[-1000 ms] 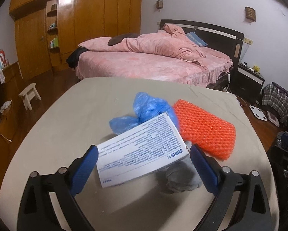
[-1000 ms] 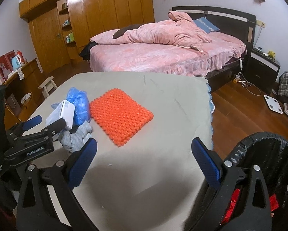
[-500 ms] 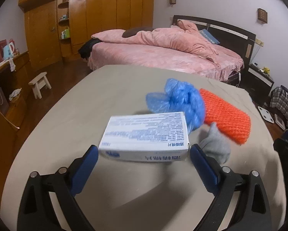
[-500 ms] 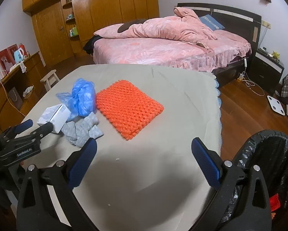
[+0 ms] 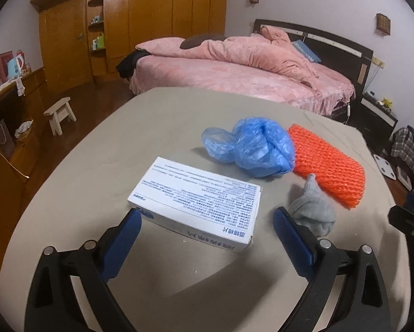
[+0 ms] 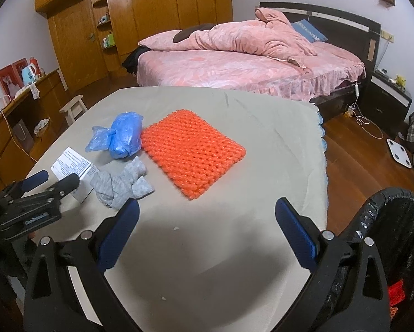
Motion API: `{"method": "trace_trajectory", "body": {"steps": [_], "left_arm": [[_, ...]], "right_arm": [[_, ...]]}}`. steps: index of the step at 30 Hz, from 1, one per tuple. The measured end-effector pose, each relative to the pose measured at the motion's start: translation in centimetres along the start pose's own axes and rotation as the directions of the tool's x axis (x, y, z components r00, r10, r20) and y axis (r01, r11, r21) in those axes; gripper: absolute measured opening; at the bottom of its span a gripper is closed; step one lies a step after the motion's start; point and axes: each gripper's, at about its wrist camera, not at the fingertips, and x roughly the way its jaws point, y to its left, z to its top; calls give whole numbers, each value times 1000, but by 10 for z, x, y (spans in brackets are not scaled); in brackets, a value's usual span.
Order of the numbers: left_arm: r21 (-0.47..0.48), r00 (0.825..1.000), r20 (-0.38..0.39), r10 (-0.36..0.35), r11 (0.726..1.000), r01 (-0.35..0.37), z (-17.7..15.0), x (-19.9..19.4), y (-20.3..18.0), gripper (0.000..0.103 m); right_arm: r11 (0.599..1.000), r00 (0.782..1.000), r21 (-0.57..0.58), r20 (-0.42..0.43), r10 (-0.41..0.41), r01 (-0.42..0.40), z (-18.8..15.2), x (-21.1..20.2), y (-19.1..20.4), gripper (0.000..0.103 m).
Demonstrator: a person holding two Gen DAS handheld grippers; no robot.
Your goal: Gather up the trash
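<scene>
1. Left wrist view: left gripper [image 5: 207, 228] w/ jaws wide apart, nothing pinched; white printed cardboard box [image 5: 196, 202] lies flat on the beige-covered table [image 5: 101, 149], its near end between the blue pads.
2. Change vs half a sec ago: box was hovering level w/ the pads, now it's down on the cloth, so the pickup hasn't landed; looks like a re-grab is needed.
3. Other trash: crumpled blue plastic bag [image 5: 252, 148] just beyond the box, touching the orange knitted mat [image 5: 328, 163]; grey cloth wad [image 5: 313, 210] just beside the left gripper's right pad.
4. Right wrist view: right gripper [image 6: 205, 236] also spread open, empty, over bare cloth near the table's right edge.
5. Black-lined trash bin [image 6: 395, 238] sits just past that edge, low right.
6. Room: open cloth btw box and bin side; only the mat and grey wad lie near that route.
</scene>
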Motion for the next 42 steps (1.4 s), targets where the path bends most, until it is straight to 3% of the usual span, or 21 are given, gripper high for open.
{"method": "trace_trajectory", "body": {"steps": [9, 16, 24, 31, 42], "left_arm": [[-61, 998, -24, 51, 997, -53, -8, -6, 33, 94], [-126, 989, -47, 140, 981, -145, -20, -19, 71, 94], [-111, 998, -11, 61, 992, -62, -7, -13, 49, 94], [-82, 989, -52, 135, 987, -139, 9, 19, 32, 94], [-159, 985, -87, 148, 974, -161, -3, 8, 75, 94]], "right_arm": [[1000, 1000, -3, -11, 13, -13, -3, 6, 6, 96], [1000, 1000, -13, -20, 23, -23, -3, 12, 16, 96], [1000, 999, -19, -29, 19, -19, -3, 17, 19, 96], [1000, 999, -15, -32, 10, -11, -2, 20, 16, 96], [999, 999, -25, -47, 25, -26, -6, 27, 23, 96]]}}
